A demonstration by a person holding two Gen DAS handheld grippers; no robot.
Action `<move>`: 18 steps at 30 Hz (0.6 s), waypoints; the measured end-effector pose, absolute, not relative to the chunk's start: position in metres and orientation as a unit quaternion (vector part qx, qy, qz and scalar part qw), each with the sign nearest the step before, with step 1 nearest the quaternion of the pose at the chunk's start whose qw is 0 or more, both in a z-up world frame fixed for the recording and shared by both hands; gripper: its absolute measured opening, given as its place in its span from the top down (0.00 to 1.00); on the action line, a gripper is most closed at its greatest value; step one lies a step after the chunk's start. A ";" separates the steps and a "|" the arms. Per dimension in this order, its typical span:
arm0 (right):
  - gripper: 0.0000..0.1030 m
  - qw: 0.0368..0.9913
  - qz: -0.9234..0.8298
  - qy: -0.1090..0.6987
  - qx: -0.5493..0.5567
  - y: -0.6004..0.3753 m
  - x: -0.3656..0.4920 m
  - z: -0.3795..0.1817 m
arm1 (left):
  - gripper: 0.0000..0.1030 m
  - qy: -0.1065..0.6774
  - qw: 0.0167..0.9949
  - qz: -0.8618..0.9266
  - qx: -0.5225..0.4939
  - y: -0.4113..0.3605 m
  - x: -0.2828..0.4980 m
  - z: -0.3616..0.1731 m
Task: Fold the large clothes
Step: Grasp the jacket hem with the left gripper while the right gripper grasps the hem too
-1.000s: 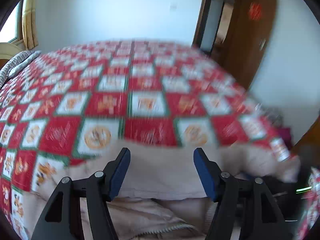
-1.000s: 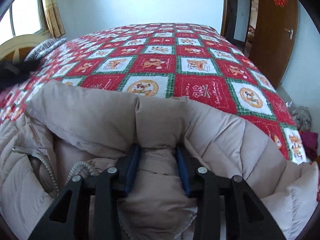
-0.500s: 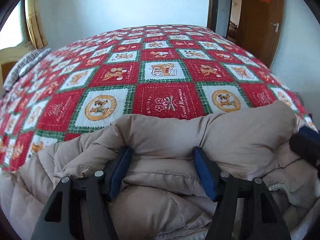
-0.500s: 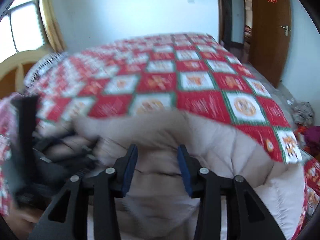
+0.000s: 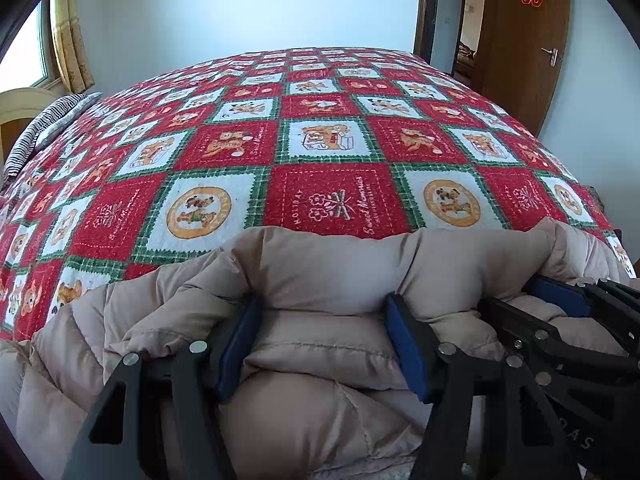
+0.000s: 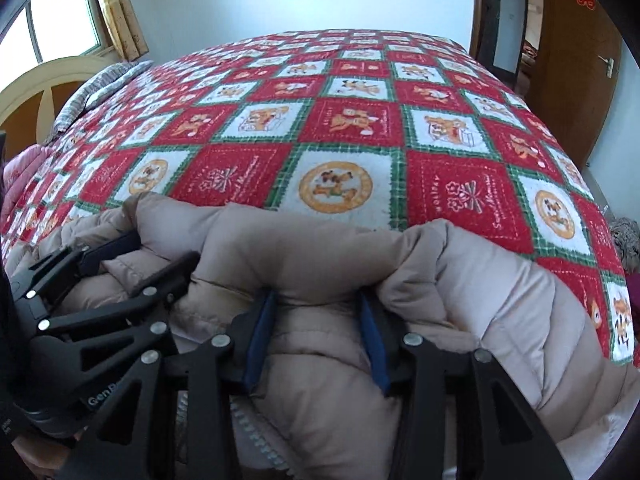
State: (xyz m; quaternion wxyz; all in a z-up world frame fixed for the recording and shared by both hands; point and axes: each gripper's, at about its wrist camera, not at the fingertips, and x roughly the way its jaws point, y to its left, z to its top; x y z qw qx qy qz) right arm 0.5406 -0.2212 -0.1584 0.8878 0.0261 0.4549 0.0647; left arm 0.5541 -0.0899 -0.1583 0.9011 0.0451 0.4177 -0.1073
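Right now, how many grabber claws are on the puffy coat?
2. The left gripper sits on a fold of the beige coat; the right gripper sits close beside it on the same bunched edge.

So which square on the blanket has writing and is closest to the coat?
The red square with flowers and writing, right above the coat's fold; the squares beside it are white with round bear pictures.

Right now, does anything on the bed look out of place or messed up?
Nothing looks damaged or spilled. The beige puffer jacket is bunched in a rumpled roll at the near edge of the checked quilt, with the left gripper and right gripper side by side in its folds. The quilt lies smooth.
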 end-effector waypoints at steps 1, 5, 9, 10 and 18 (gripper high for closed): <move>0.55 0.888 0.065 0.454 0.027 -0.221 0.540 -0.158 | 0.38 0.418 0.901 -0.107 0.045 -0.090 0.554 -0.158; 0.55 0.890 0.067 0.451 0.030 -0.222 0.540 -0.159 | 0.38 0.418 0.901 -0.106 0.046 -0.090 0.555 -0.159; 0.55 0.889 0.066 0.452 0.027 -0.222 0.540 -0.159 | 0.38 0.418 0.901 -0.106 0.046 -0.089 0.555 -0.159; 0.55 0.889 0.065 0.452 0.026 -0.222 0.540 -0.160 | 0.38 0.418 0.901 -0.106 0.046 -0.090 0.555 -0.159; 0.56 0.892 0.057 0.448 0.013 -0.218 0.541 -0.160 | 0.39 0.417 0.902 -0.103 0.050 -0.089 0.556 -0.160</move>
